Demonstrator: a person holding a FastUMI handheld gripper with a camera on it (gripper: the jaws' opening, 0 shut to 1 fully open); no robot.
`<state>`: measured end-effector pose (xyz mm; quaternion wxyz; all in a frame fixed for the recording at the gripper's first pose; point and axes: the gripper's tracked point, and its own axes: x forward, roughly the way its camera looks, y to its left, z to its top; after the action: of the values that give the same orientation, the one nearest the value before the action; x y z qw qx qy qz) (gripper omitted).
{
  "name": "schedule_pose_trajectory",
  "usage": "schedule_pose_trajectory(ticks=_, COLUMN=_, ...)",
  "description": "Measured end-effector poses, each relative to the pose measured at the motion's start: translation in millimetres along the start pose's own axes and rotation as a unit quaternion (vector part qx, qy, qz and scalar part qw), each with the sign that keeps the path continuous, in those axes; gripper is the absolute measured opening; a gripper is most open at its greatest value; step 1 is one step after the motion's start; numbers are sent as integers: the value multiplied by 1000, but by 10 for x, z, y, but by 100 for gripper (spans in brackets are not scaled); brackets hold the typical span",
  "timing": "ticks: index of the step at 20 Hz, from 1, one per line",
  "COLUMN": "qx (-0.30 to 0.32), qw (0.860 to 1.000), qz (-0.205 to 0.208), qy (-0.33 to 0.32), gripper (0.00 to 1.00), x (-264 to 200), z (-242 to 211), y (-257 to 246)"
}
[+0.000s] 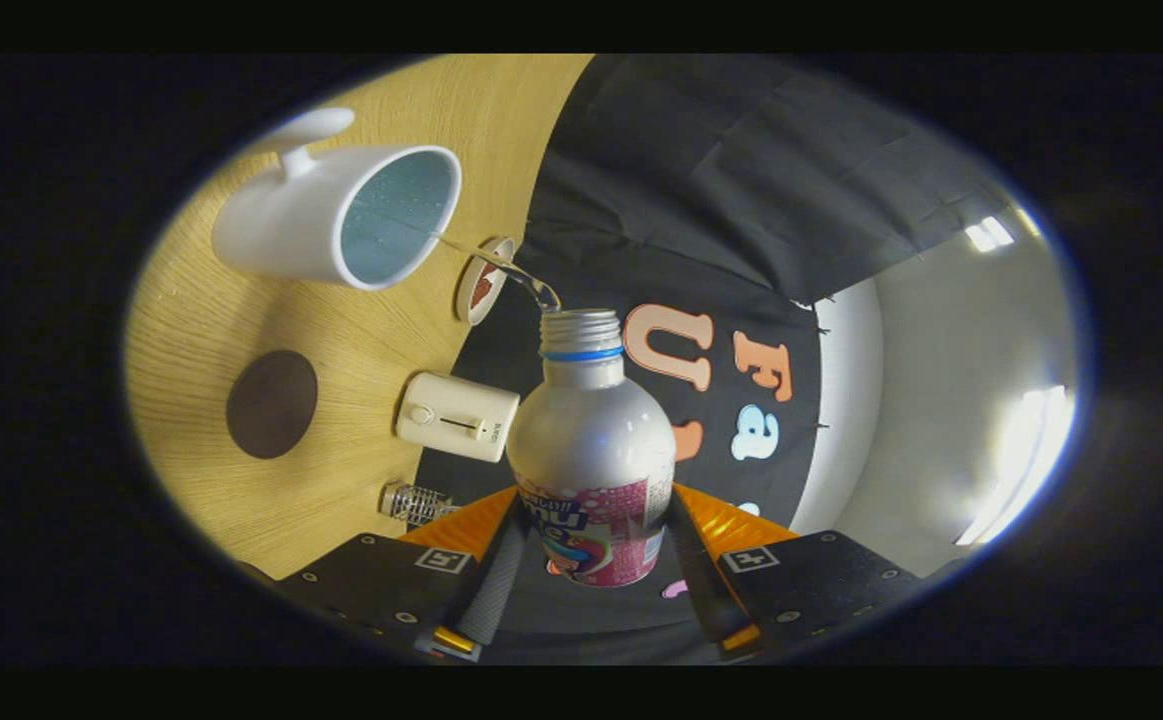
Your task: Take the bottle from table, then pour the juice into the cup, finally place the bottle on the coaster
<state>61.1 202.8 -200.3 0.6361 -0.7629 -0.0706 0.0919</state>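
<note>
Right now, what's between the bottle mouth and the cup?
Gripper view: a thin clear stream runs from the bottle, held in the shut jaws, into the cup. A small round dish sits behind it.

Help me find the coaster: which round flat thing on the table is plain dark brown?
The dark brown disc beside the cream box; the other round piece is pale-rimmed, red-patterned.

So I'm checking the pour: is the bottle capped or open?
Open. The bottle, held between the tongs, has bare threads at its neck, and a thin stream arcs from its mouth into the white cup.
</note>
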Motion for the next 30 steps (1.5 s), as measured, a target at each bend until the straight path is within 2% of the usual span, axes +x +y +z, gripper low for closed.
schedule_pose_trajectory(ticks=15, qx=-35, qw=999, qz=-8, qy=-15, gripper=76, x=51, z=-45, y=-136)
schedule_pose_trajectory(ticks=30, qx=-57, qw=998, qz=-21, qy=-35, gripper=76, x=46, z=103, y=-269)
